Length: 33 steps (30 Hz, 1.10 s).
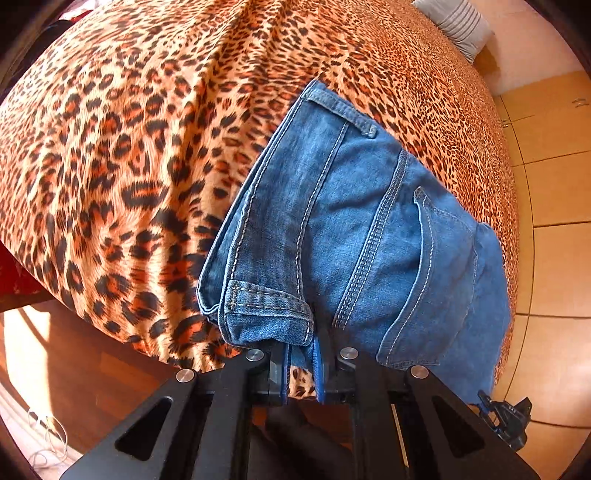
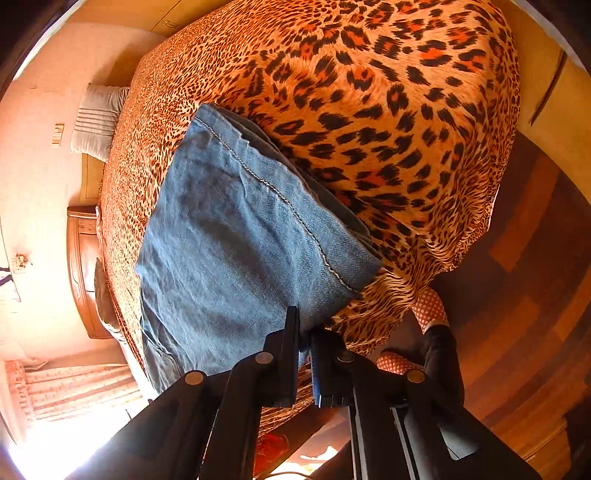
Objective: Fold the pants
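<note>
Blue denim pants (image 1: pixel 354 236) lie folded on a leopard-print bed cover (image 1: pixel 129 155), near its front edge. The left wrist view shows the waistband end with belt loops and a pocket. My left gripper (image 1: pixel 303 365) is shut on the waistband edge of the pants. The right wrist view shows the plain leg side of the pants (image 2: pixel 236 236), several layers thick. My right gripper (image 2: pixel 304 332) is shut on the near edge of the folded legs. The tip of my right gripper also shows at the lower right of the left wrist view (image 1: pixel 506 417).
A grey striped pillow (image 1: pixel 458 26) lies at the far end of the bed. A wooden nightstand (image 2: pixel 83 269) stands beside the bed. The bed edge drops to a tiled floor (image 1: pixel 554 258) and a wood floor (image 2: pixel 535 295). The person's feet in dotted socks (image 2: pixel 428 306) stand by the bed.
</note>
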Available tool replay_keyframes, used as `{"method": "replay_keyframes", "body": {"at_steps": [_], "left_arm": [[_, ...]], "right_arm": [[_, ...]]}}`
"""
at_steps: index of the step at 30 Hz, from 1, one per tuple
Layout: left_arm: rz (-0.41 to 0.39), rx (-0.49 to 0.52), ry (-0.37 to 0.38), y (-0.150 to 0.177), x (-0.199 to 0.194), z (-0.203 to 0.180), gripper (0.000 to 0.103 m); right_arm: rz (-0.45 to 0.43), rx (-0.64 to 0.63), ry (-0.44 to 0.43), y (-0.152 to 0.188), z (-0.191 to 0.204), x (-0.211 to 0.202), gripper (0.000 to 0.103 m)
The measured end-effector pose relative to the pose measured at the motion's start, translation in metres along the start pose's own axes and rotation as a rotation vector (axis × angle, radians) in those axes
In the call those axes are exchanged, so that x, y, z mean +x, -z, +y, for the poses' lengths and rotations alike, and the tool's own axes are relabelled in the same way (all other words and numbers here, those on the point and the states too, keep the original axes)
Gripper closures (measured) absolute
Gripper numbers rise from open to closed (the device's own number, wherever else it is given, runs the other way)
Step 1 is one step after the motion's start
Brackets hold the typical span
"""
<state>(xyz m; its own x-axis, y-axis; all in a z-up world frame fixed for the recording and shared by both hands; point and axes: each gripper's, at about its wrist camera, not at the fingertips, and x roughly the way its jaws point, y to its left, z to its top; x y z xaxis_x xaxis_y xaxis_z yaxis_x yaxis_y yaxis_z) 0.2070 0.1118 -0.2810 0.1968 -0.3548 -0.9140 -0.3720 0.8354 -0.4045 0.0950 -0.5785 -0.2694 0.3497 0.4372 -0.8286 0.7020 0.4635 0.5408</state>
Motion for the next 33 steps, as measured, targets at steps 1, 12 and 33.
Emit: {"method": "replay_keyframes", "body": {"at_steps": [1,12,33], "left_arm": [[0.0,-0.021,0.026,0.002,0.0,0.003,0.093],[0.163,-0.084,0.154,-0.015,-0.004,0.027,0.067],[0.319,1.073,0.044,-0.026,0.113,-0.455,0.044]], "right_arm": [[-0.002,-0.012,0.009,0.0,0.002,-0.001,0.098],[0.034,-0.071,0.119,-0.006,0.002,-0.01,0.085],[-0.041,-0.074,-0.106,-0.029,-0.032,-0.021,0.05]]}}
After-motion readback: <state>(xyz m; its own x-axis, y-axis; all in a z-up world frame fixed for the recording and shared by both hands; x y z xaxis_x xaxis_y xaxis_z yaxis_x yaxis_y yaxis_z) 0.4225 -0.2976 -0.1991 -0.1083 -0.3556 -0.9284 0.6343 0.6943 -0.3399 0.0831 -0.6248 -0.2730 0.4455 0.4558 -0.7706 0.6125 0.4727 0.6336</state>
